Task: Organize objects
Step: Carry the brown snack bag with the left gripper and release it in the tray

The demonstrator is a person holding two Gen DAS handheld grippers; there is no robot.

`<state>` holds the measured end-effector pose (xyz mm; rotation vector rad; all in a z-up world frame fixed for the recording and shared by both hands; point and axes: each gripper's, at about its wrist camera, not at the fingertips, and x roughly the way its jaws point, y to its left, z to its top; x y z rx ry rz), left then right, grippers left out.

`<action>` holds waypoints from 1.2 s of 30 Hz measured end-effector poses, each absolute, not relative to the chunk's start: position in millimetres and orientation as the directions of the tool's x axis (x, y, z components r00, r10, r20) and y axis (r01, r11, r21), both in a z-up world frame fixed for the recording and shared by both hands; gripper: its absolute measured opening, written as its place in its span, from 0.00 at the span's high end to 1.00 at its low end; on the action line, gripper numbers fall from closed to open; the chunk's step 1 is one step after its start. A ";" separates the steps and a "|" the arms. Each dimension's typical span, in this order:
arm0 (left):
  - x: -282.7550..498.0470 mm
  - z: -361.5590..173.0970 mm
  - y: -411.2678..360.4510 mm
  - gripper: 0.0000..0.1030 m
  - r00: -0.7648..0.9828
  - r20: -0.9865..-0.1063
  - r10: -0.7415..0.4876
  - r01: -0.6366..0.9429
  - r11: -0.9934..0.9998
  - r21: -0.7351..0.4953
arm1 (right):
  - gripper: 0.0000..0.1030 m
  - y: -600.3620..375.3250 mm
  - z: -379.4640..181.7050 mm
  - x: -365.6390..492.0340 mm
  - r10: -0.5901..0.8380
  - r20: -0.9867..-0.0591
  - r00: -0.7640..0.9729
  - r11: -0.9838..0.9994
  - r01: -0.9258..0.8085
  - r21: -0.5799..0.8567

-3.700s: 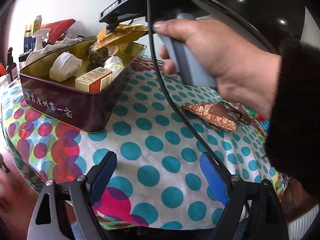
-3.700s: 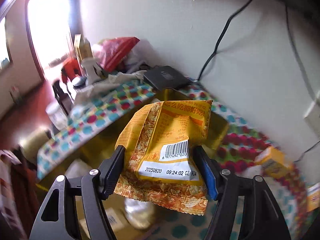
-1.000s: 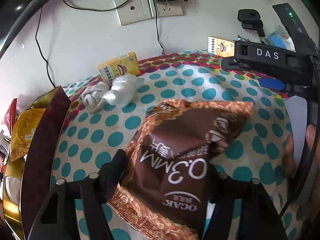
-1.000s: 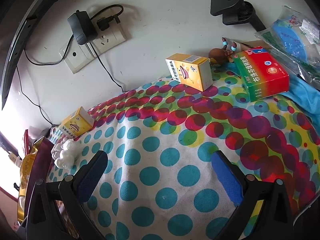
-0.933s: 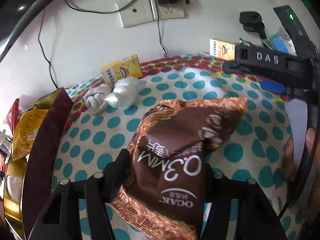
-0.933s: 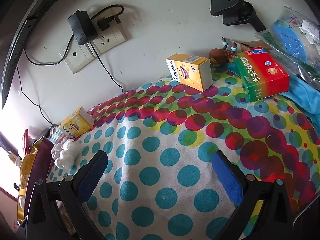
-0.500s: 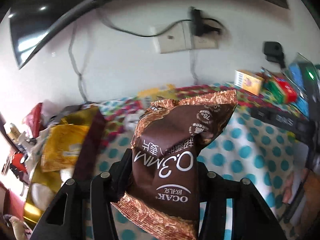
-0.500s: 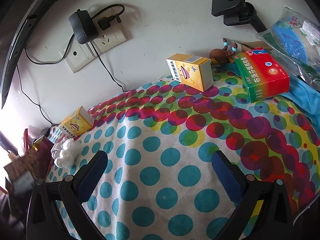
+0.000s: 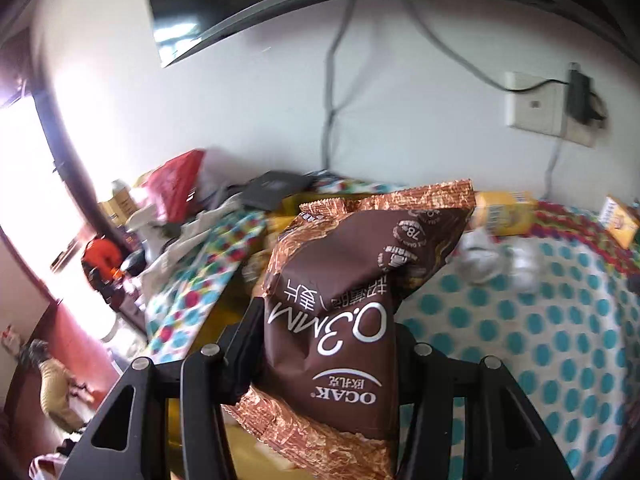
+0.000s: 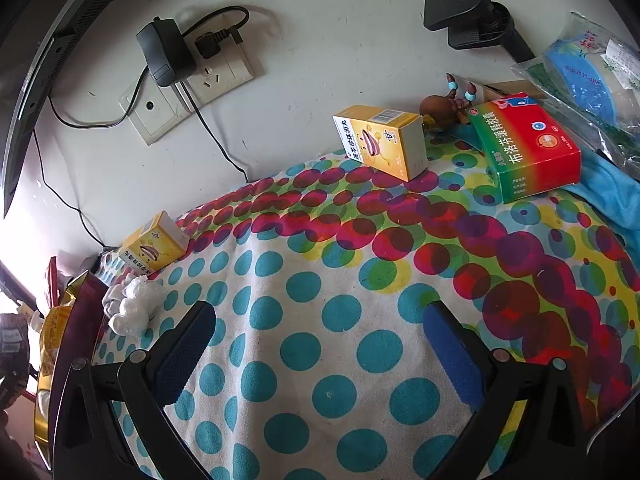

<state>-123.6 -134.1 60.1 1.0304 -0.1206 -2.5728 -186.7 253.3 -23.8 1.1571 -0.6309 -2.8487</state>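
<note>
My left gripper (image 9: 326,340) is shut on a brown snack packet (image 9: 352,304) printed "0.3MM OCAK" and holds it in the air above the left end of the dotted tablecloth (image 9: 560,320). The gold-lined tin box (image 10: 76,340) shows at the left edge of the right wrist view, with a yellow snack packet (image 10: 54,332) in it. My right gripper (image 10: 320,344) is open and empty, low over the tablecloth (image 10: 340,280). Two yellow medicine boxes (image 10: 380,142) (image 10: 154,246) and white wrapped lumps (image 10: 132,308) lie on the cloth.
A red-and-green medicine box (image 10: 528,148) and a blue plastic bag (image 10: 588,76) lie at the far right. Wall sockets with plugs (image 10: 188,68) are on the wall behind. Clutter with a red bag (image 9: 176,184) stands at the table's left end.
My left gripper has lifted the brown packet off the cloth and swung it left toward the tin box. The right gripper has stayed still and open.
</note>
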 end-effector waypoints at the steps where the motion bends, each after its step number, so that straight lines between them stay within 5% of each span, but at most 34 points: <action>1: -122.5 58.3 -140.2 0.50 -0.656 -0.656 -0.374 0.315 -0.925 0.213 | 0.00 253.3 -23.5 -186.6 -0.151 -0.668 -0.729 -0.919 -0.145 0.366; 36: -112.0 28.7 -186.2 0.47 -0.593 -0.693 -0.410 0.376 -0.902 0.213 | 0.00 247.2 -24.8 -187.4 -0.153 -0.691 -0.707 -0.926 -0.142 0.351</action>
